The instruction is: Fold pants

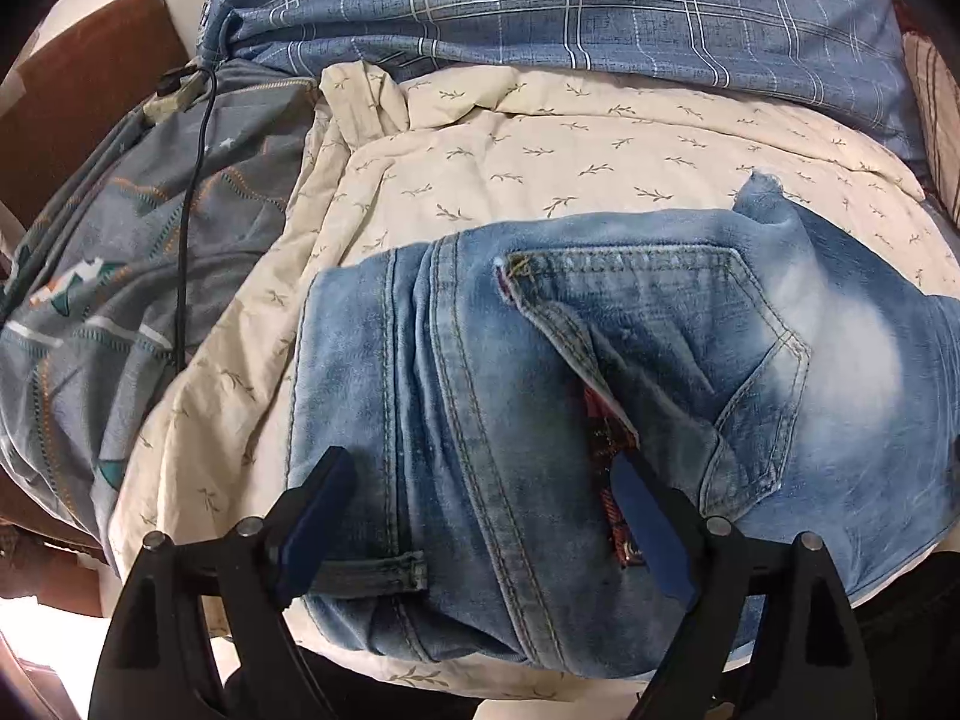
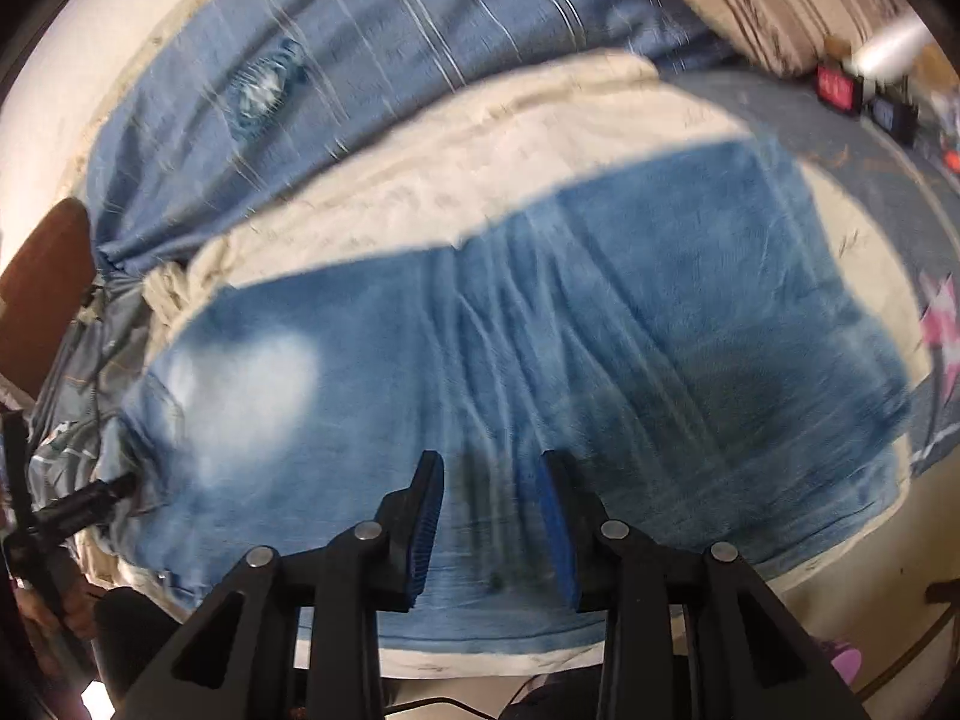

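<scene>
A pair of faded light-blue jeans (image 1: 600, 396) lies on a cream leaf-print quilt (image 1: 540, 150), back pocket (image 1: 672, 336) up, waistband nearest the camera. My left gripper (image 1: 480, 480) is open, its blue-padded fingers spread wide over the waistband, one near a belt loop (image 1: 384, 570), the other by a red patch (image 1: 612, 468). In the right wrist view, the legs of the jeans (image 2: 540, 348) lie flat across the quilt (image 2: 540, 120). My right gripper (image 2: 489, 516) is open just above the denim and holds nothing. The view is blurred.
A blue plaid cover (image 1: 540, 12) lies behind the quilt. A grey patterned sheet (image 1: 150, 252) with a black cable (image 1: 192, 210) is at the left. A brown wooden piece (image 1: 90, 90) stands far left. A grey-blue floral sheet (image 2: 900, 240) lies right.
</scene>
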A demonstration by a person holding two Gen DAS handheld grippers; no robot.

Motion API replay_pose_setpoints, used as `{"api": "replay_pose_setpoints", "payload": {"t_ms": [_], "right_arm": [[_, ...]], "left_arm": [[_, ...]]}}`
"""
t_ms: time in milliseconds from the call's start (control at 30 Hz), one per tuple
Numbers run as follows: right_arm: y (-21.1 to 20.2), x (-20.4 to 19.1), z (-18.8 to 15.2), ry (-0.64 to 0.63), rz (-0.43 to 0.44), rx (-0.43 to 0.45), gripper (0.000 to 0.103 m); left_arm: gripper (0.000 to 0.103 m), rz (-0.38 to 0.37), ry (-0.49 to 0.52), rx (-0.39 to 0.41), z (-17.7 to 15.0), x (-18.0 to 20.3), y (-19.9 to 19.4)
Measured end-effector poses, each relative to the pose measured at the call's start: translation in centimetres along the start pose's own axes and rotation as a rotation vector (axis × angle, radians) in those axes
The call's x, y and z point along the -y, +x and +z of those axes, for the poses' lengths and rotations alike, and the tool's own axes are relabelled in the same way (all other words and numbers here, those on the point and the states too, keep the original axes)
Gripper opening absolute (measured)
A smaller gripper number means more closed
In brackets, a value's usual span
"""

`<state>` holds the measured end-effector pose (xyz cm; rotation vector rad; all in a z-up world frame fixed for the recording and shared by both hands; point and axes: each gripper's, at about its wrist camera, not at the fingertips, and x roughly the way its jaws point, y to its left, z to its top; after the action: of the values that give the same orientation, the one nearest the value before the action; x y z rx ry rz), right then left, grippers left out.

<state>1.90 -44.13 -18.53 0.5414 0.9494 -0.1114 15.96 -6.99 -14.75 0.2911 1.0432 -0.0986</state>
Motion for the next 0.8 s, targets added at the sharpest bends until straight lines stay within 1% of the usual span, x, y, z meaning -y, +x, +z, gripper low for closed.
{"api": "replay_pose_setpoints", "payload": {"t_ms": [67,100,133,167,233,267,367,500,667,700,800], "right_arm": [[0.7,0.4,-0.3,-0.013,0.018,0.009,0.036],[0.7,0.2,-0.3,-0.031,0.013,0.013,0.037],[0.7,-0.1,-0.4,-0.054,0.005,0.009,0.041],[0.7,-0.4,-0.5,-0.075,0.009,0.004,0.052],[0.6,-1.1,-1.1,-0.111,0.018,-0.002,0.058],[0.5,-1.3,-1.4,-0.114,0.009,-0.001,0.059],[-0.2,-1.5,-2.4,-0.109,0.018,-0.009,0.059],[-2.3,-1.3,-2.8,-0.071,0.024,0.005,0.059],[-6.0,-2.3,-1.9,-0.081,0.02,0.069,0.059],[-6.5,-2.5,-1.7,-0.071,0.002,0.102,0.06],[-7.3,-3.1,-1.0,-0.064,0.005,0.123,0.061]], "left_arm": [[0.088,0.012,0.024,0.018,0.3,0.5,-0.4],[0.088,0.014,0.033,0.028,0.4,0.7,-0.7],[0.088,0.012,0.041,0.037,0.5,0.9,-1.0],[0.088,0.008,0.043,0.043,0.6,1.0,-1.2],[0.088,-0.01,0.04,0.06,0.6,1.3,-1.8],[0.088,-0.018,0.04,0.072,0.5,1.4,-2.2],[0.088,-0.041,0.044,0.112,0.0,1.5,-3.5],[0.088,-0.078,0.025,0.133,-0.2,1.1,-4.8],[0.088,-0.13,0.004,0.163,-0.5,0.7,-6.7],[0.088,-0.136,0.005,0.166,-0.5,0.7,-6.9],[0.088,-0.156,0.009,0.171,-0.6,0.8,-7.1]]}}
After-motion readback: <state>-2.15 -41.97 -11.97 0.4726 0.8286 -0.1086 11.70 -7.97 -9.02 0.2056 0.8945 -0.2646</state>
